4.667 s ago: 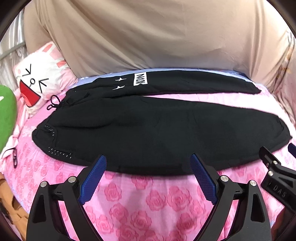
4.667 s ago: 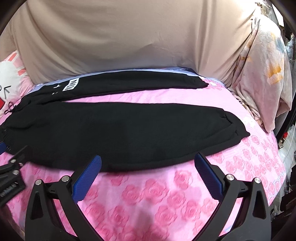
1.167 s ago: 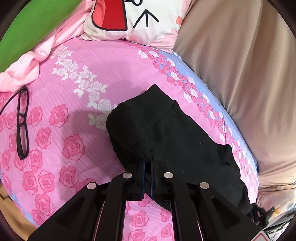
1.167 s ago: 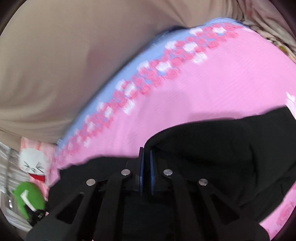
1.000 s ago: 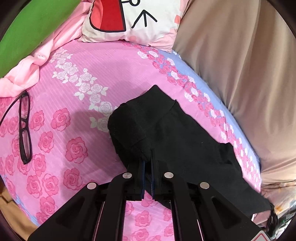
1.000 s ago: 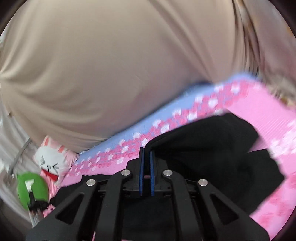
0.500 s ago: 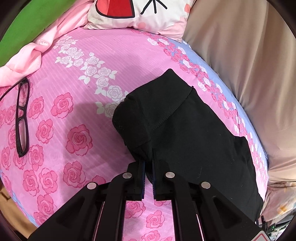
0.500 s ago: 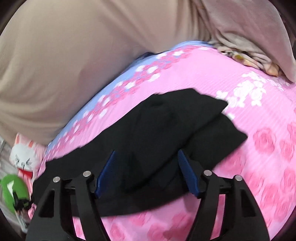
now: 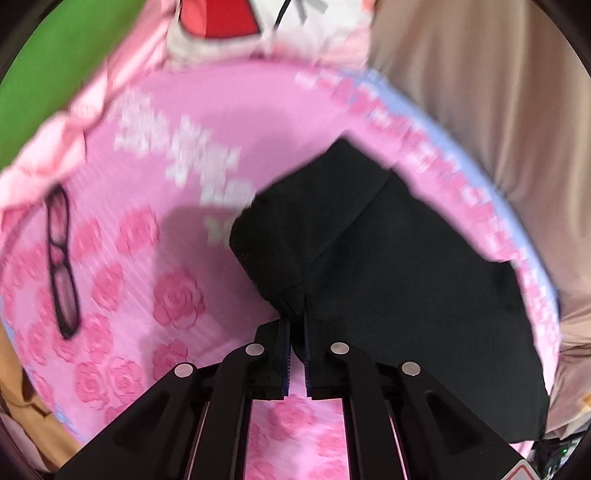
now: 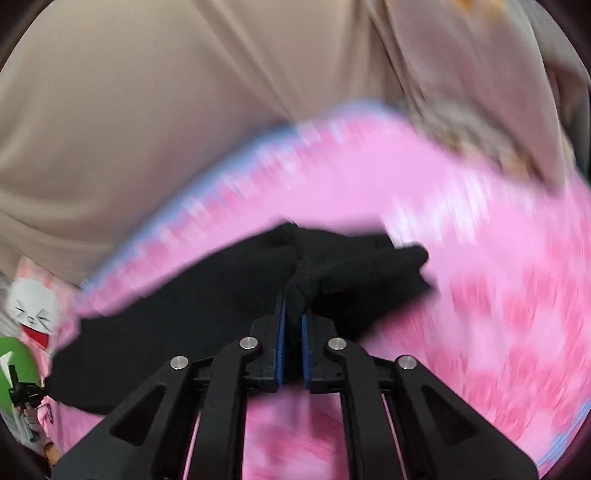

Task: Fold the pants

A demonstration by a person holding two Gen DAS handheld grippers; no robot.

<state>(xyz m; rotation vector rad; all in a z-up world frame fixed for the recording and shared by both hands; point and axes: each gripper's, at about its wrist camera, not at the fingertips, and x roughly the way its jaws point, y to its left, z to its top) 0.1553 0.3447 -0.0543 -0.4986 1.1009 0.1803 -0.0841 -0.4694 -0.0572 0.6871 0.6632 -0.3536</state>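
The black pants [image 9: 399, 266] lie folded lengthwise on the pink rose bedsheet [image 9: 122, 240]. My left gripper [image 9: 296, 325] is shut on the near edge of the waistband end. In the right wrist view the pants [image 10: 192, 317] stretch off to the left. My right gripper [image 10: 291, 314] is shut on a bunched fold of the leg cuffs, lifted a little off the sheet. Both views are motion-blurred.
A pair of black glasses [image 9: 62, 266] lies on the sheet at the left. A white cartoon pillow [image 9: 266, 29] and a green cushion [image 9: 55, 62] sit at the bed's head. Beige fabric [image 10: 166, 92] covers the far wall. More draped cloth [image 10: 480, 140] lies at the right.
My right gripper, open over the leg cuffs half a second ago, has shut on them and lifted them. My left gripper keeps its hold on the waistband and has shifted slightly.
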